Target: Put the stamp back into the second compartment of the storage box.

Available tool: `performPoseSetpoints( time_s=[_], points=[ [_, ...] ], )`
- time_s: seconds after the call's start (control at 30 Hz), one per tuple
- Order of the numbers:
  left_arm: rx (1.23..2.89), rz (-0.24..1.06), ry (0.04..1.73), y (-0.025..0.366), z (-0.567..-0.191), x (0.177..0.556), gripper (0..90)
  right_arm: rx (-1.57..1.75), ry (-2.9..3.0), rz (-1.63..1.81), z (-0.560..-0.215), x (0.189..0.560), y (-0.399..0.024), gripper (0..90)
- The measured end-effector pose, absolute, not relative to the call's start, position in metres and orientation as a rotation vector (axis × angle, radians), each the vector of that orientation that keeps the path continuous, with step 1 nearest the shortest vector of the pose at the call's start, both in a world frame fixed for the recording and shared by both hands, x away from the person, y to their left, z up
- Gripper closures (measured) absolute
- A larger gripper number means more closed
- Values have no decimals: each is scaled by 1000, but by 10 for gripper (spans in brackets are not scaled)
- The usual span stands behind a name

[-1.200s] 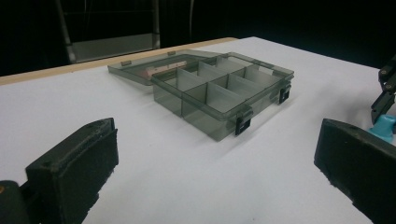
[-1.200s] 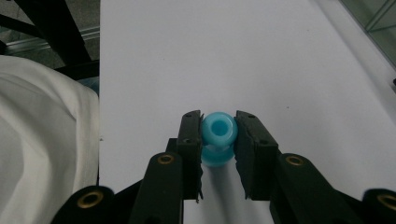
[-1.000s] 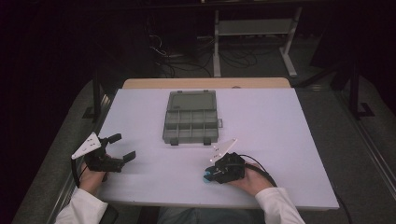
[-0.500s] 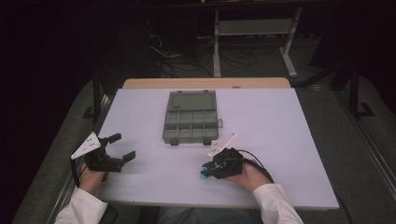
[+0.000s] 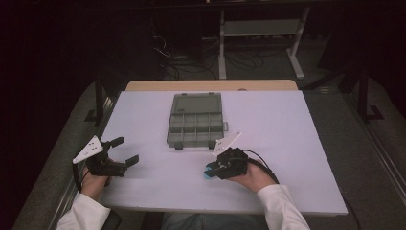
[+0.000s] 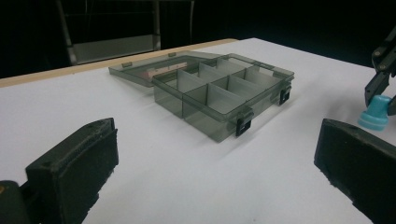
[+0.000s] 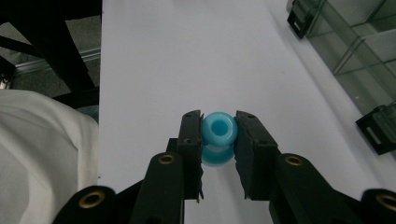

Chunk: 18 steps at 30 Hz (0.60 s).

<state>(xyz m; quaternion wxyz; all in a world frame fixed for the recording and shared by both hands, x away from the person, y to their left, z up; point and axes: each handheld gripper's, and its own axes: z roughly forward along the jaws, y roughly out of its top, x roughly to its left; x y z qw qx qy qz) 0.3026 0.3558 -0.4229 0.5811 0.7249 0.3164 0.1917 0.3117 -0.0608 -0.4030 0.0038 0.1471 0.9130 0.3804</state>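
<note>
I am gripping one blue plastic spool (image 7: 218, 135) with my right tool (image 7: 218, 140) — its jaws are pressing on both flanks of the spool, which is standing upright on the white surface (image 5: 287, 124) near my edge, bore pointing up. The one open compartment box (image 5: 196, 127) is lying ahead of this tool and slightly toward my left, its long axis running away from me, lid folded back flat. My right hand is the nearer one. My left tool (image 5: 119, 153) is resting wide open and holding nothing — well apart from the box.
</note>
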Motion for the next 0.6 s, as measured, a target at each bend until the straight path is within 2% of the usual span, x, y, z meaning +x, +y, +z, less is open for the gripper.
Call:
performPoseSetpoints(
  time_s=[0.6],
  points=[
    [1705,446,742,356,-422,302,0,478,2801,1251,-370,330,-63,714]
  ],
)
